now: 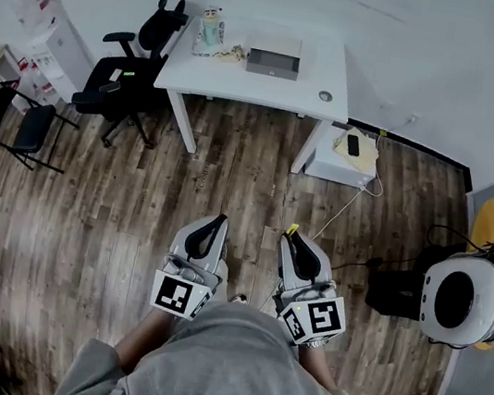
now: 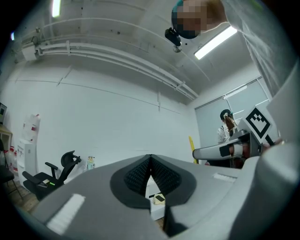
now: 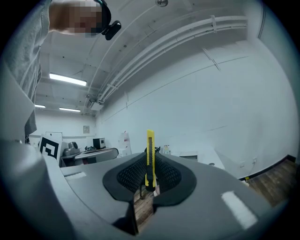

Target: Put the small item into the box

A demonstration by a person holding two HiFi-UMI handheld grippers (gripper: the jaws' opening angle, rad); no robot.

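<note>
The right gripper (image 3: pixel 149 165) is clamped on a yellow utility knife (image 3: pixel 150 143). Its ribbed pads (image 3: pixel 166 174) pinch the lower body, and the knife stands upright out of the jaws. The left gripper (image 2: pixel 150 164) has its jaws together at the tips, with nothing between them. The knife looks light and stiff, with a narrow, smooth plastic casing, so it would likely pivot in a loose pinch. The flat sides of the casing are the sound place to hold it. Whether the blade is out cannot be told. In the head view the grey box (image 1: pixel 273 61) sits on the white table (image 1: pixel 312 101) at 12 o'clock, well apart from both grippers.
</note>
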